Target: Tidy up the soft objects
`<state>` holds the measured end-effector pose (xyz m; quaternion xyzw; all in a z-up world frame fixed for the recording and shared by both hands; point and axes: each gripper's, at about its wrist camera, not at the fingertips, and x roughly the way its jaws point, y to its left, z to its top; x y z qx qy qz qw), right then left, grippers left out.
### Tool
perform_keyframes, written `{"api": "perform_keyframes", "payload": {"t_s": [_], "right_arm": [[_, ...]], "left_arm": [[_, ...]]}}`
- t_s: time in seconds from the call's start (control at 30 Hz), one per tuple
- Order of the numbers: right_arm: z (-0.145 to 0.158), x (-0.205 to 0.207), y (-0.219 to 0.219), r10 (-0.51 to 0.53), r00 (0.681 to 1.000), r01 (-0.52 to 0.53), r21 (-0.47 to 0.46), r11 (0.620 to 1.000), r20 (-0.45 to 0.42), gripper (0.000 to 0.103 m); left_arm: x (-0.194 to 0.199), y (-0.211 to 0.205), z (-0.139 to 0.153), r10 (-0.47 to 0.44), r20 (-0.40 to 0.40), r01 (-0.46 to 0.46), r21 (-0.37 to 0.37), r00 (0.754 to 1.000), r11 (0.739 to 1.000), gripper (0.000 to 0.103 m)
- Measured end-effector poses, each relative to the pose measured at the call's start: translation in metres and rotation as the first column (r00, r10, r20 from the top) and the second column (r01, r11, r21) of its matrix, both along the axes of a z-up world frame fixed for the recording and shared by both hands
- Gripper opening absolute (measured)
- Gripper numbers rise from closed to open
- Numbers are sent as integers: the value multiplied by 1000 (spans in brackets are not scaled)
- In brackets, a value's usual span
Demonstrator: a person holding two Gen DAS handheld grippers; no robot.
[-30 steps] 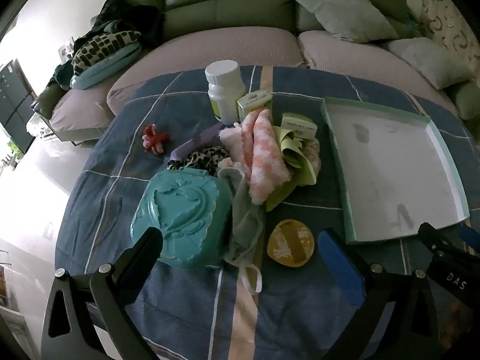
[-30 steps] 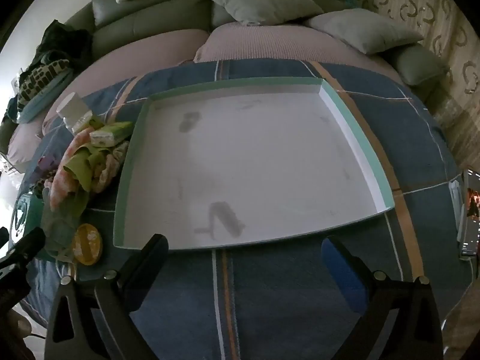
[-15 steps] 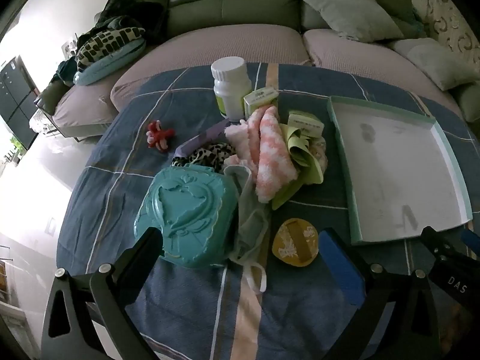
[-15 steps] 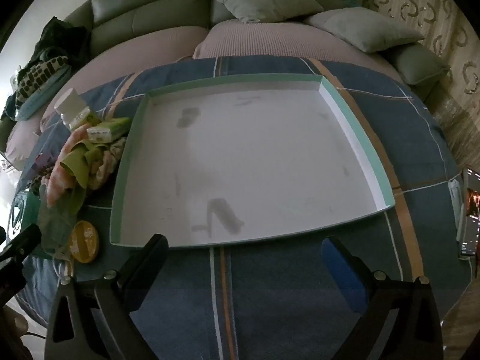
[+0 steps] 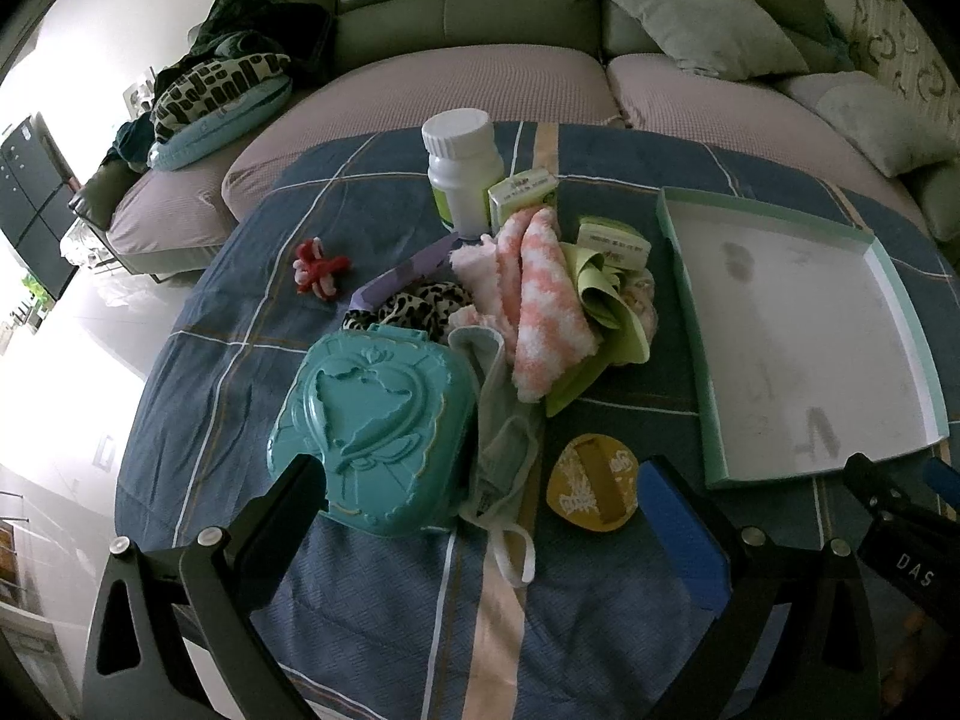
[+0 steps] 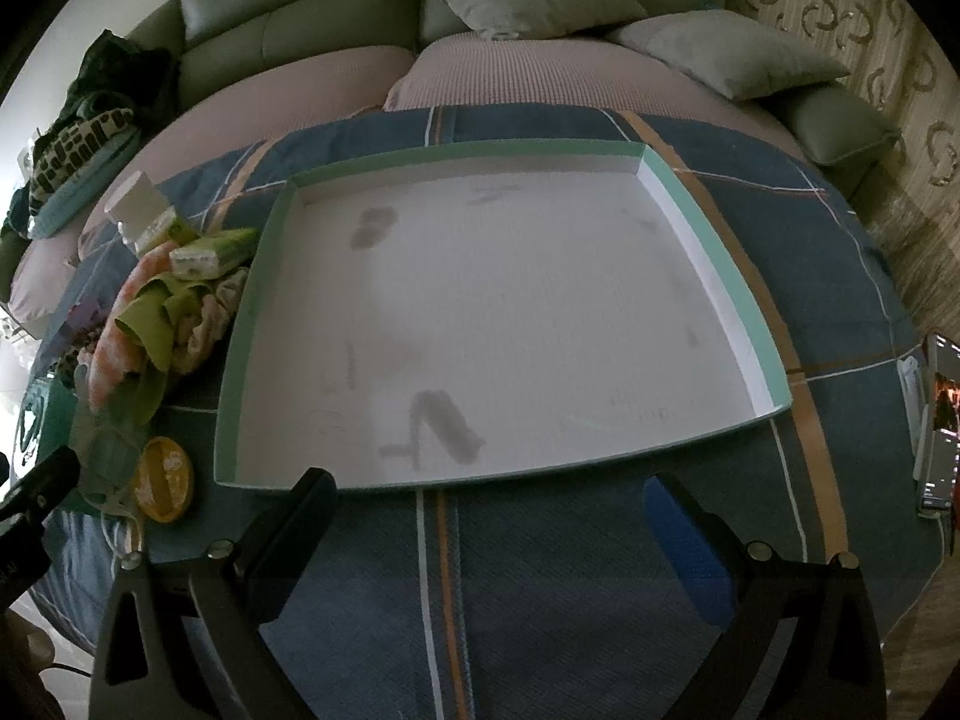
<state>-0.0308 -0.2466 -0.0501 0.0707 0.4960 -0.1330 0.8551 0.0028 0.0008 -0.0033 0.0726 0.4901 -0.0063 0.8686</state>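
Lying across the whole surface: blue plaid cloth (image 5: 372, 618). Taking the tray (image 6: 237, 372) as landmark, teal-rimmed, white inside, nothing sitting in it.
Sitting well left of the tray: teal heart-embossed case (image 5: 372, 426).
Lying between case and tray, near the tray's left wall: pile of soft things, with pink-and-white fuzzy cloth (image 5: 540, 312) on top, green cloth (image 5: 606, 306) touching its right side, leopard-print fabric (image 5: 420, 306) at its left, grey face mask (image 5: 498, 420) trailing toward the near edge.
Standing beyond the pile, left of the tray's far corner: white bottle (image 5: 462, 174); two small green boxes, one (image 5: 522, 195) leaning beside it, one (image 5: 612, 243) resting on the pile.
Lying off the tray's near-left corner: yellow round piece (image 5: 594, 492).
Lying far left of the tray: small red toy (image 5: 318, 270).
Hovering over cloth, left gripper (image 5: 480, 516) near the case, jaws spread wide, gripping nothing.
Hovering at the tray's near rim, right gripper (image 6: 486, 516), jaws likewise wide, gripping nothing.
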Motion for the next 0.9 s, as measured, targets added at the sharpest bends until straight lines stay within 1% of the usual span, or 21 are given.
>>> {"api": "perform_keyframes", "payload": {"t_s": [0.9], "right_arm": [[-5,1,1,2,1000,-2,-2,1000,-11,103]], "left_arm": [[-1,-1,0,1,-3,-1,3,1000,1000,103]]}}
